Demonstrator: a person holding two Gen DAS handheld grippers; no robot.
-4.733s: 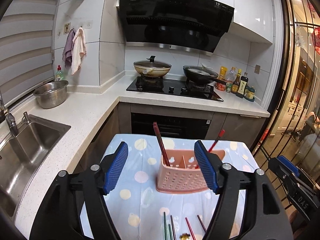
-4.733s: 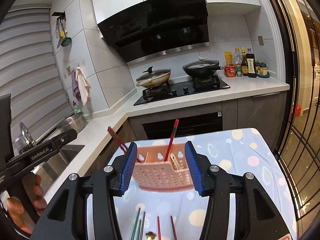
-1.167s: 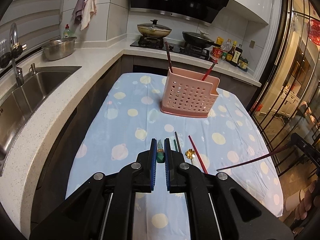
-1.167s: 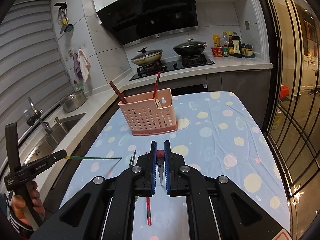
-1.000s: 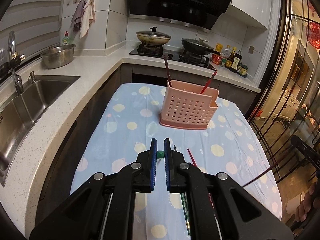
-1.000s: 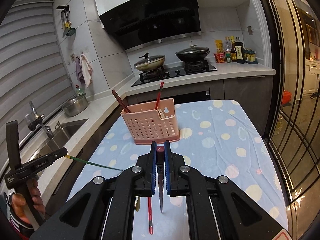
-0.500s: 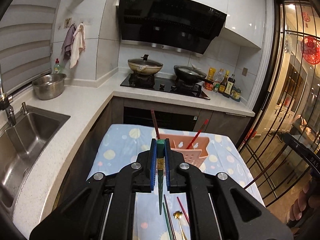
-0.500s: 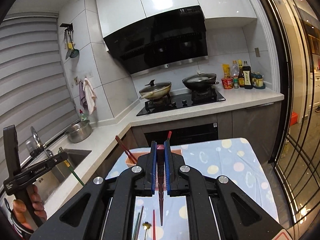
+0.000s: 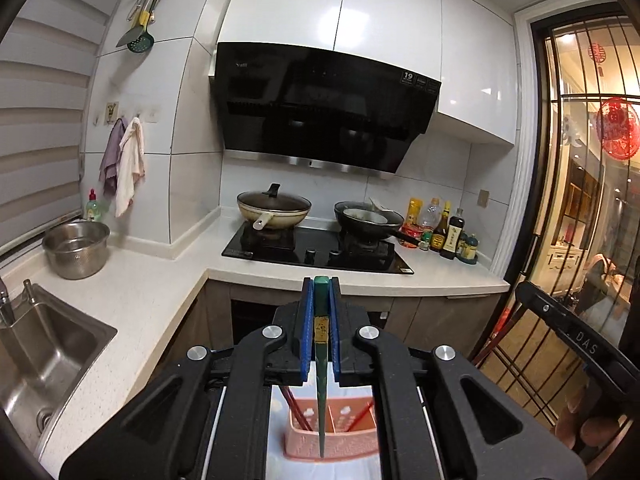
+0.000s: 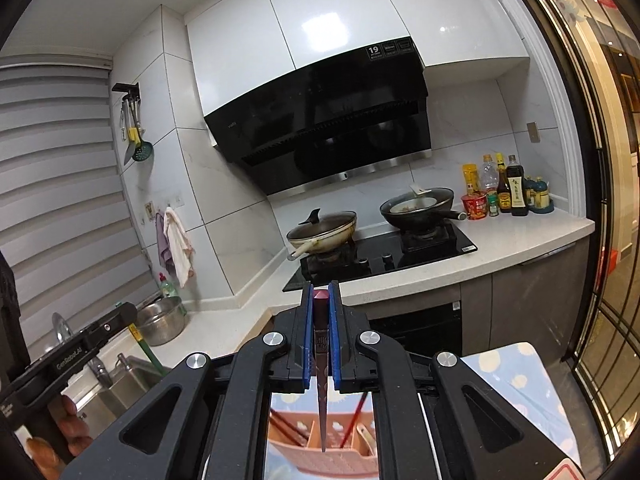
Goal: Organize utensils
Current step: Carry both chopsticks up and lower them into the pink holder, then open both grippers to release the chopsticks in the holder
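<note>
My left gripper [image 9: 320,292] is shut on a green chopstick [image 9: 321,380] that hangs point down over the pink perforated utensil basket [image 9: 332,444]. My right gripper [image 10: 321,300] is shut on a dark red chopstick [image 10: 322,392], its tip hanging over the same basket [image 10: 320,452]. Red chopsticks [image 9: 298,414] stand in the basket's compartments. The left gripper also shows at the left of the right wrist view [image 10: 100,336], holding the green chopstick [image 10: 146,350]. The table surface under the basket is mostly hidden by the gripper bodies.
The blue dotted tablecloth [image 10: 504,364] covers the table. Behind it is a counter with a hob [image 9: 316,250], two pans, sauce bottles [image 9: 448,234], a steel pot [image 9: 76,248] and a sink [image 9: 44,356]. A barred glass door [image 9: 580,200] is at the right.
Both grippers closed on chopsticks from the table, lifted them and tilted upward; both chopsticks now hang vertically above the basket, which has come close beneath them.
</note>
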